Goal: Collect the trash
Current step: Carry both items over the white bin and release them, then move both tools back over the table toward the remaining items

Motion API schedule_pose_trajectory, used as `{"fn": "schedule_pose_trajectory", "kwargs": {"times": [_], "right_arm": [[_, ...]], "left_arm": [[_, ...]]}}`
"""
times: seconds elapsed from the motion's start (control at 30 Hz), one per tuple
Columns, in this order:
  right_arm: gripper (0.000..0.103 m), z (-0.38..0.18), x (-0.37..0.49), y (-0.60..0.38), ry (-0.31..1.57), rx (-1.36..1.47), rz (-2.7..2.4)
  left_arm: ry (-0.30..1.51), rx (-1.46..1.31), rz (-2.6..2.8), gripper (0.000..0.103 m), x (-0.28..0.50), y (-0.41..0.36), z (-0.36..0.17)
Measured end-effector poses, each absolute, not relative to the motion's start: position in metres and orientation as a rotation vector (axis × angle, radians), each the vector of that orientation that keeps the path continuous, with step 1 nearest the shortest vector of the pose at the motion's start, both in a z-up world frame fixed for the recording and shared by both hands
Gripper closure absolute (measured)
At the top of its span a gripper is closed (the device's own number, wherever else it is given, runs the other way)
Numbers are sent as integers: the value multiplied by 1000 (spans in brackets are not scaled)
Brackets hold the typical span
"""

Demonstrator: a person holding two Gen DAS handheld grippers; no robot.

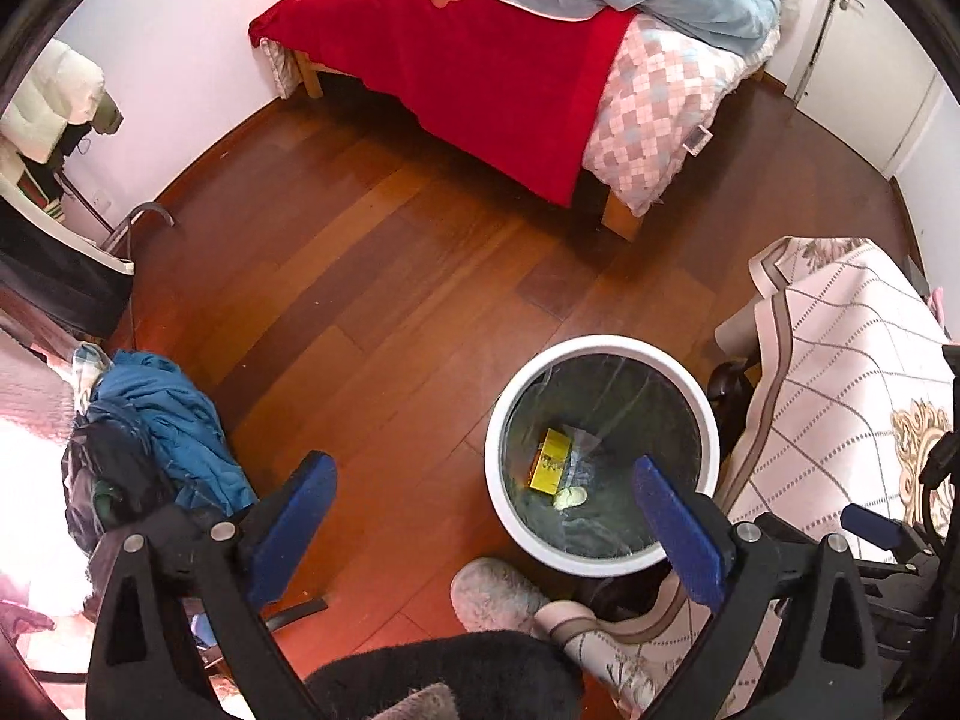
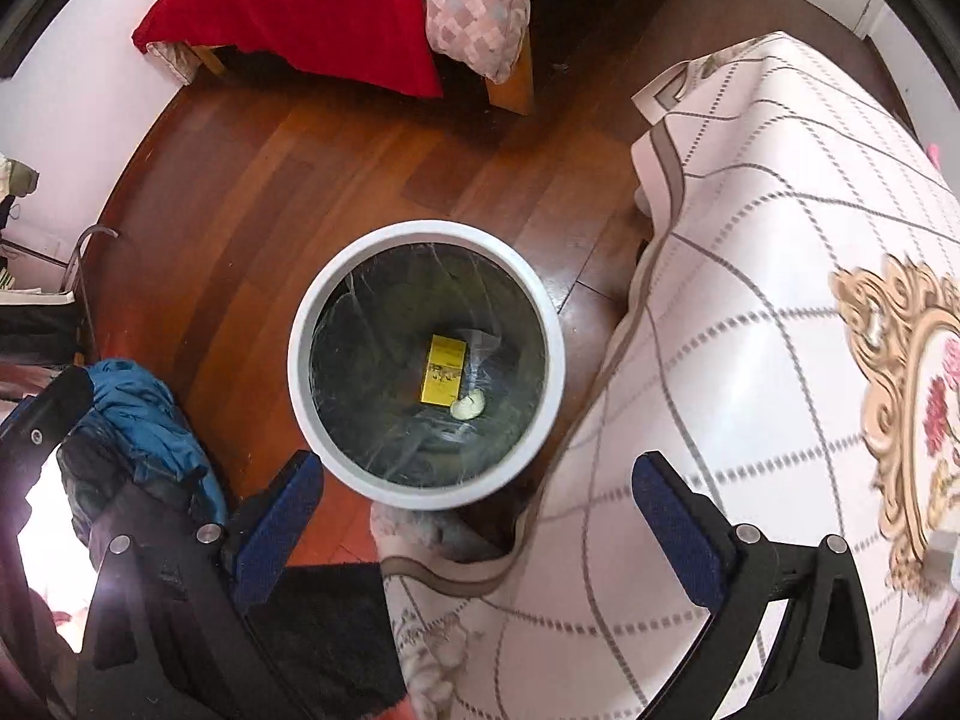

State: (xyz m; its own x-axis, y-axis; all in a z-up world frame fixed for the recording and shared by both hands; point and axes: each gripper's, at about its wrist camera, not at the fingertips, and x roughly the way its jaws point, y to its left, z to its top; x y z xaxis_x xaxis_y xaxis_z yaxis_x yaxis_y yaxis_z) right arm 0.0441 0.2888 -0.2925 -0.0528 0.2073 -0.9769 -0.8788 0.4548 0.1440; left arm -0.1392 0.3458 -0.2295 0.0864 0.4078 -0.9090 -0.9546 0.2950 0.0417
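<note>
A white round trash bin point(image 1: 708, 414) with a clear liner stands on the wood floor; it also shows in the right wrist view point(image 2: 300, 360). Inside lie a yellow box point(image 1: 549, 467) point(image 2: 444, 371) and a small pale crumpled piece point(image 1: 570, 498) point(image 2: 469, 405). My left gripper point(image 1: 485, 483) is open and empty, held above the floor at the bin's near left side. My right gripper point(image 2: 479, 489) is open and empty, held above the bin's near rim and the cloth edge.
A table under a white checked cloth point(image 2: 750, 312) point(image 1: 840, 372) stands right of the bin. A bed with a red blanket point(image 1: 468, 78) is at the back. A blue jacket pile point(image 1: 168, 420) point(image 2: 144, 420) lies left. A grey slipper point(image 1: 498, 594) is near the bin.
</note>
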Motion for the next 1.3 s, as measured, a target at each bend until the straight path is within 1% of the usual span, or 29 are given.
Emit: {"fn": "schedule_pose_trajectory", "kwargs": {"times": [0.17,0.3,0.6,0.7,0.83,0.93,1.03,1.17,1.3], "right_arm": [[0,-273,44,270,1302,-636,1012],[0,-245,41,251,1265,-599,1043],[0,-157,35,200,1141,-430,1141],[0,-125,40,173,1120,-342,1175],[0,-91,51,120,1099,-235,1200],[0,-79,69,70,1093,-186,1157],[0,-83,96,16,1109,-161,1061],[0,-105,148,-54,1141,-139,862],[0,-140,207,-125,1198,-111,644]], "left_arm": [[987,-652,1144,2,-140,328,-211],[955,-615,1144,2,-139,309,-187],[860,-515,1152,2,-137,262,-118],[823,-469,1169,2,-132,242,-93],[783,-421,1132,2,-118,211,-75],[768,-405,1074,2,-94,185,-74],[806,-379,985,2,-51,162,-92],[888,-360,819,2,22,130,-129],[986,-193,642,2,107,85,-166]]}}
